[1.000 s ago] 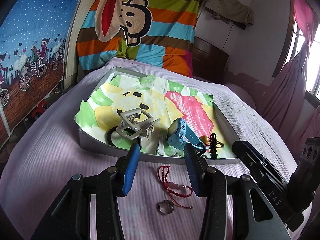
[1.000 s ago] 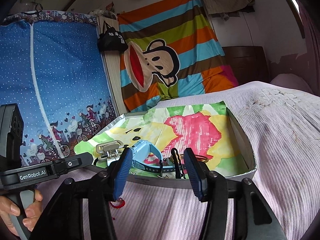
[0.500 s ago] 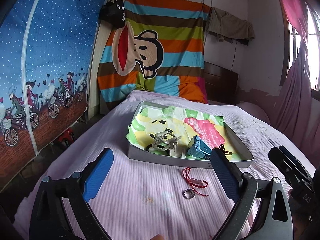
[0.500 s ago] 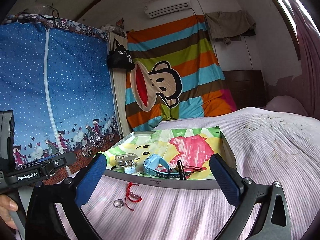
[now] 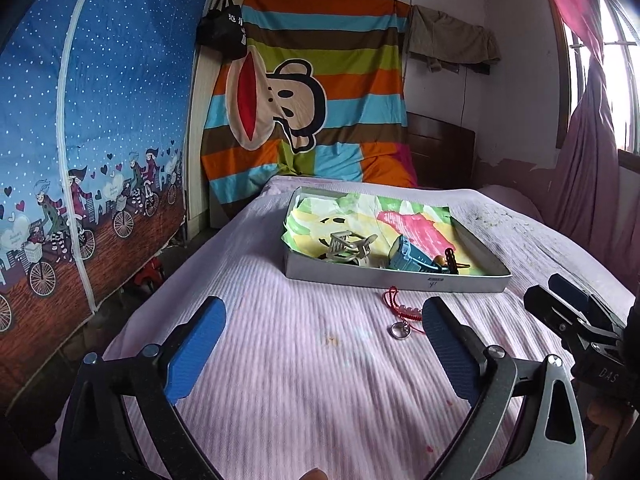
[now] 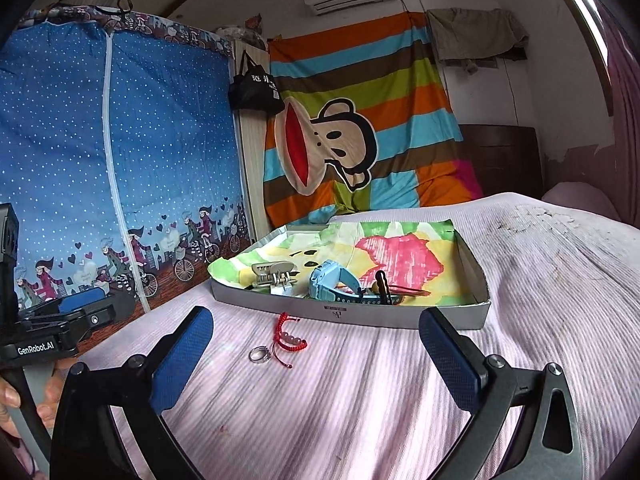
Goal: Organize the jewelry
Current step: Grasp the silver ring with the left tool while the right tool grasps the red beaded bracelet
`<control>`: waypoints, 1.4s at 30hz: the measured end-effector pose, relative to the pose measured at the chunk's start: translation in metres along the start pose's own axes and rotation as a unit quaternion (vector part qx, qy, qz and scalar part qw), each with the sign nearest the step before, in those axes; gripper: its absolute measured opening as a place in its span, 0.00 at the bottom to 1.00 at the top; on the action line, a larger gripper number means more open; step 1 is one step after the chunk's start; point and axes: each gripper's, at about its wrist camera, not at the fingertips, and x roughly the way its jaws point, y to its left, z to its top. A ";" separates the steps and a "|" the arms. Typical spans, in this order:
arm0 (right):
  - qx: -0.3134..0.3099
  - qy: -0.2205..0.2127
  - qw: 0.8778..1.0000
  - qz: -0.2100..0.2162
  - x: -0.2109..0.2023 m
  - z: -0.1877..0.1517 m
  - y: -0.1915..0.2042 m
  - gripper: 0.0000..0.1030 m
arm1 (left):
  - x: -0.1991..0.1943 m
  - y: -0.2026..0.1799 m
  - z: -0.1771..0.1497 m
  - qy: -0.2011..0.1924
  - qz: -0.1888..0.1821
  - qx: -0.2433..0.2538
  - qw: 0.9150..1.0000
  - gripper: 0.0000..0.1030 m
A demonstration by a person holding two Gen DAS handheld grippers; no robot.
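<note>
Two hand-held grippers, left [image 5: 320, 344] and right [image 6: 316, 344], spread wide, empty, over pink bedspread [image 5: 280, 380]; striped monkey blanket [image 5: 320, 92] behind.

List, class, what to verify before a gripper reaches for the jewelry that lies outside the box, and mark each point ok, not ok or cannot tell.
1. Left gripper open and holding nothing: ok.
2. Right gripper open and holding nothing: ok.
3. Small silver metal ring in plain sight on the pink bedspread: ok.
4. Red cord bracelet with pale beads apart from the ring: cannot tell; they lie very close.
5. Grey shallow box with the painted paper lining has bare lining left: ok.
6. All jewelry already in the box: not ok; ring and bracelet lie outside.
</note>
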 end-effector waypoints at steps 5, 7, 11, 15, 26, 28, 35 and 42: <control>0.003 0.027 1.000 -0.015 0.008 -0.005 -0.004 1.00 | 0.008 -0.002 -0.008 0.014 0.004 0.011 1.000 0.93; 0.010 0.040 0.999 -0.020 0.012 -0.008 -0.008 1.00 | 0.013 -0.005 -0.010 0.024 0.005 0.018 1.000 0.93; 0.031 0.057 0.998 -0.025 0.016 -0.012 -0.018 1.00 | 0.025 -0.007 -0.015 0.043 0.005 0.027 0.999 0.93; 0.051 0.077 0.995 -0.035 0.021 -0.014 -0.026 1.00 | 0.038 -0.010 -0.021 0.065 0.007 0.033 0.997 0.93; 0.062 0.109 0.992 -0.023 0.036 -0.019 -0.029 0.78 | 0.064 -0.024 -0.026 0.104 -0.025 0.055 0.993 0.91; 0.068 0.111 0.991 -0.019 0.037 -0.020 -0.031 0.70 | 0.072 -0.026 -0.025 0.116 -0.050 0.055 0.990 0.77; 0.092 0.117 0.989 -0.004 0.048 -0.020 -0.041 0.46 | 0.097 -0.034 -0.022 0.155 -0.099 0.050 0.982 0.43; 0.075 0.127 0.989 0.004 0.062 -0.019 -0.035 0.41 | 0.124 -0.038 -0.020 0.180 -0.127 0.024 0.975 0.32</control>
